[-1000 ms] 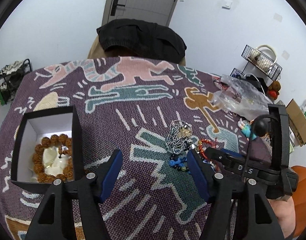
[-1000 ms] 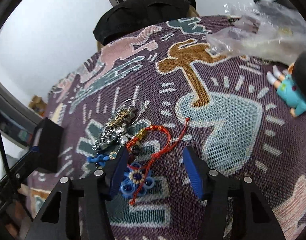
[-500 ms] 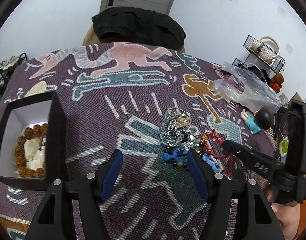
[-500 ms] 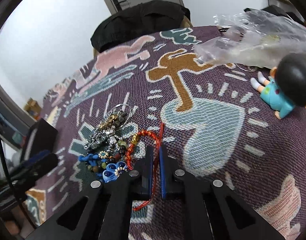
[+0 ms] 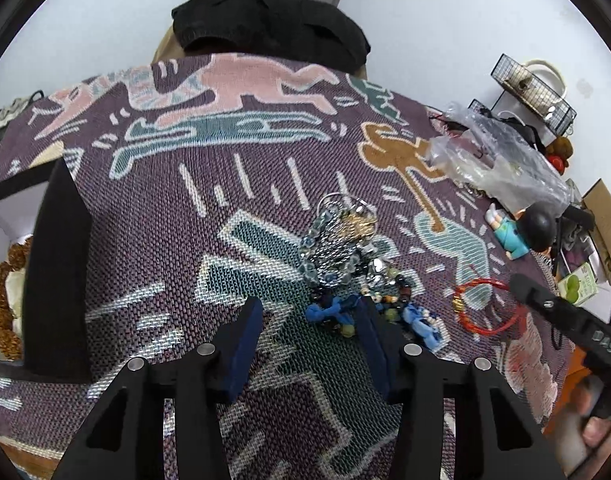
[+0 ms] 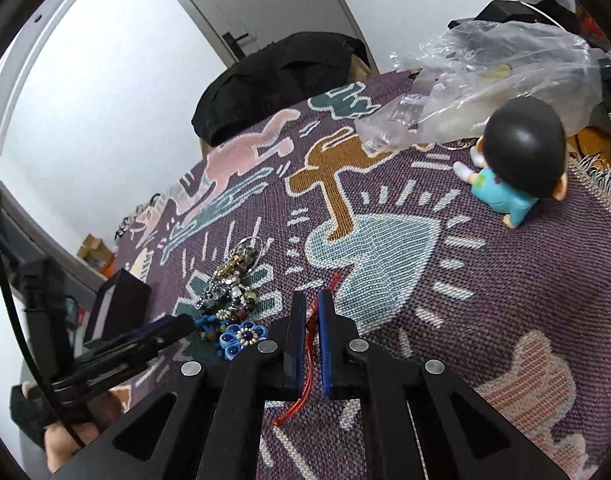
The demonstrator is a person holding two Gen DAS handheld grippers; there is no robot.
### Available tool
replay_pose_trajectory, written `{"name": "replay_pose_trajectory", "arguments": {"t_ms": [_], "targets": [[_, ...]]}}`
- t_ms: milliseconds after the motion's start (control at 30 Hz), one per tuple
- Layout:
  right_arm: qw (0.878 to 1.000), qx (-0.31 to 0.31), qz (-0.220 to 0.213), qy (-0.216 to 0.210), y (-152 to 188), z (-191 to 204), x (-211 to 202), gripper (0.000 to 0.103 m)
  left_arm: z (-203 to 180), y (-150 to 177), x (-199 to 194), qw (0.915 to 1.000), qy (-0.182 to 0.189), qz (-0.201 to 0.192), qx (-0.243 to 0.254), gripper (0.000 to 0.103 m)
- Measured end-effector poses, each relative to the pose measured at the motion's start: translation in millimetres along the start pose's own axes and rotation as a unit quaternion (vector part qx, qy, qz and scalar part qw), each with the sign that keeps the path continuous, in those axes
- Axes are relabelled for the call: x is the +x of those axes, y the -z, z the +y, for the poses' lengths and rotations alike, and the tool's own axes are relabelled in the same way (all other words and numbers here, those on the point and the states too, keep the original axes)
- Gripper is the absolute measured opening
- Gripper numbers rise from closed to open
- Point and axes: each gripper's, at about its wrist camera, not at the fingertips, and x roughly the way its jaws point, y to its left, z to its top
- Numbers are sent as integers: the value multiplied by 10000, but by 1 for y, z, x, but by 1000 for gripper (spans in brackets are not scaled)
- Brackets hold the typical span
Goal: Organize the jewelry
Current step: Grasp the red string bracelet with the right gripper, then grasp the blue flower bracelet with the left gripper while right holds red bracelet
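Observation:
A heap of jewelry (image 5: 345, 256) lies mid-table: silver chains, bead strings and blue flower pieces; it also shows in the right wrist view (image 6: 229, 292). My right gripper (image 6: 311, 300) is shut on a red cord bracelet (image 6: 305, 376) and holds it up right of the heap; the bracelet's loop (image 5: 481, 304) hangs from the right gripper in the left wrist view. My left gripper (image 5: 309, 316) is open and empty, just in front of the heap. An open black box (image 5: 57, 264) at the left holds a brown bead bracelet (image 5: 1, 292).
A patterned purple cloth (image 5: 225, 200) covers the table. A doll figure (image 6: 513, 160) and a clear plastic bag (image 6: 489, 76) lie at the right. A chair with a black garment (image 5: 265, 28) stands behind the table. A wire basket (image 5: 533, 92) and clutter sit far right.
My right gripper closed on the red cord bracelet and lifted it away from the heap to the right. My left gripper moved right, so the box slid toward the left edge.

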Motion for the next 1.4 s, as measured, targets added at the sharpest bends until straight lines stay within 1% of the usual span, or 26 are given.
{"name": "replay_pose_trajectory", "arguments": {"t_ms": [33,100,133,167,200,233,267,367,433,533,900,1033,1200,1400], "targets": [[10000,7,-16,-16,0,-1,-2,7,1,0,3,10000,24,32,-35,50],[10000,10,-34,-38,-1,-2,-4,7,3,0,4,10000,59,-34,-71,50],[10000,18,-33,-58,-1,-2,-4,7,3,-1,5,9999,57,-36,-84,47],[10000,30,-29,-81,0,-2,-4,7,3,-2,5,9999,54,-42,-94,34],[9999,35,-28,-92,0,-3,-4,7,3,-2,6,9999,80,-23,-103,23],[9999,33,-33,-89,0,-3,-4,7,3,-3,8,9997,208,65,-131,10],[9999,33,-38,-89,0,-3,-5,7,3,-2,6,9996,250,65,-132,10],[9999,49,-61,-108,-1,-3,-7,7,-2,-2,-3,9998,188,-65,30,9],[9999,49,-80,-125,-1,-2,-8,7,-4,-3,-11,9995,273,-138,25,9],[9998,30,-96,-159,0,0,-10,7,-8,-6,-23,9991,305,-266,100,9],[9994,-14,-142,-302,-1,7,-16,7,-34,-22,-72,9952,460,-737,456,9],[9991,-62,-199,-383,-2,13,-22,7,-39,-28,-92,9929,414,-970,544,9],[9983,-132,-250,-508,-4,23,-29,7,-37,-35,-120,9896,358,-1252,610,9],[9972,-270,-323,-611,-6,40,-37,7,-25,-39,-149,9867,290,-1488,583,9]]}}
